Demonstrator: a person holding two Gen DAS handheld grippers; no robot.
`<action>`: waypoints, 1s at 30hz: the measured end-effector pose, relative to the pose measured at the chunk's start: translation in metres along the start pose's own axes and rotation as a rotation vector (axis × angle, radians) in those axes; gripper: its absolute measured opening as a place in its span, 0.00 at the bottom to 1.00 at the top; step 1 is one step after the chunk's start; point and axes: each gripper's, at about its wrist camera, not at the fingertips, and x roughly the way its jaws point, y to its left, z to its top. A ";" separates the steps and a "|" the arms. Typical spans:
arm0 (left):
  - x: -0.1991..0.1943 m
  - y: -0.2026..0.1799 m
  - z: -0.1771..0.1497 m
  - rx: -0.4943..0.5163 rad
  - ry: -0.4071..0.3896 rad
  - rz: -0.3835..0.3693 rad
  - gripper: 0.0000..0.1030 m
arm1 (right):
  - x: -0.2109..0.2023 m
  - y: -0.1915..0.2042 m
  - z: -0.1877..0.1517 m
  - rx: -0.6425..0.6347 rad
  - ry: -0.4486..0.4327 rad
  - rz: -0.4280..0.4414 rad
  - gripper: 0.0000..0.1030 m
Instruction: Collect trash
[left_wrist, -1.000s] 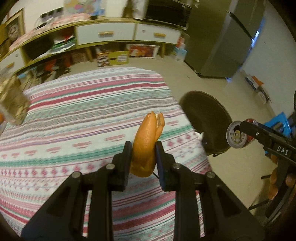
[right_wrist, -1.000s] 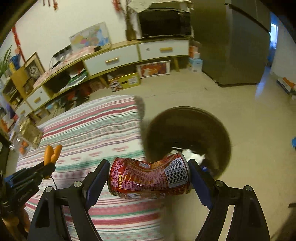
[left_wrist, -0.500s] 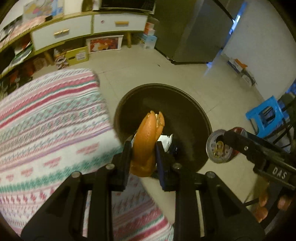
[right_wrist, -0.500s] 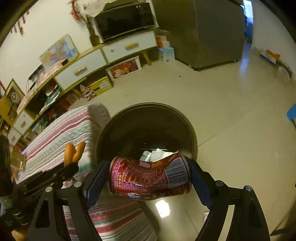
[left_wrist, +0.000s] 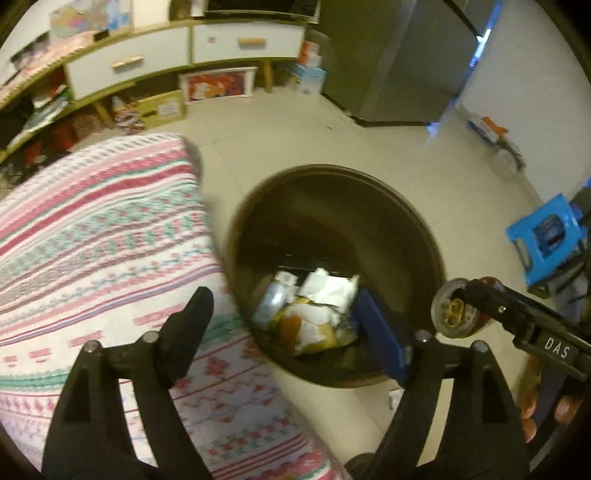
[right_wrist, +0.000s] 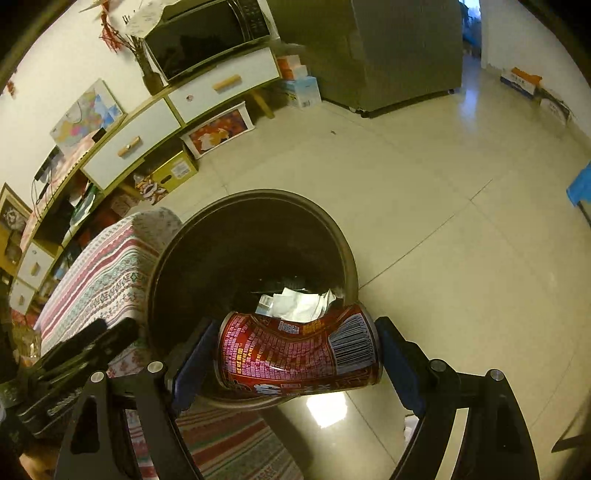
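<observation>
A dark round trash bin (left_wrist: 424, 236) stands on the floor beside the table, with papers, a bottle and an orange peel (left_wrist: 288, 326) lying inside. My left gripper (left_wrist: 291, 314) is open and empty above the bin's near edge. My right gripper (right_wrist: 295, 358) is shut on a dented red can (right_wrist: 299, 350), held sideways over the near rim of the bin (right_wrist: 343, 251). The can's end (left_wrist: 456, 314) also shows in the left wrist view at right.
The table with a striped cloth (left_wrist: 92, 240) lies left of the bin. A cabinet with white drawers (left_wrist: 166, 59) stands at the back, a grey fridge (left_wrist: 399, 62) to its right. A blue stool (left_wrist: 546, 240) stands at far right.
My left gripper has opened and the orange peel it held has dropped into the bin. Both grippers have moved from the table to over the bin. The right still holds the can.
</observation>
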 end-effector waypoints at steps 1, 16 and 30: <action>-0.004 0.003 -0.001 -0.001 -0.004 0.017 0.80 | 0.002 0.002 -0.001 -0.007 0.002 -0.005 0.83; -0.098 0.026 -0.035 0.046 -0.182 0.085 0.93 | 0.030 0.039 -0.005 -0.095 0.018 -0.041 0.84; -0.192 0.070 -0.077 0.012 -0.299 0.147 0.99 | -0.098 0.103 -0.036 -0.207 -0.179 -0.041 0.99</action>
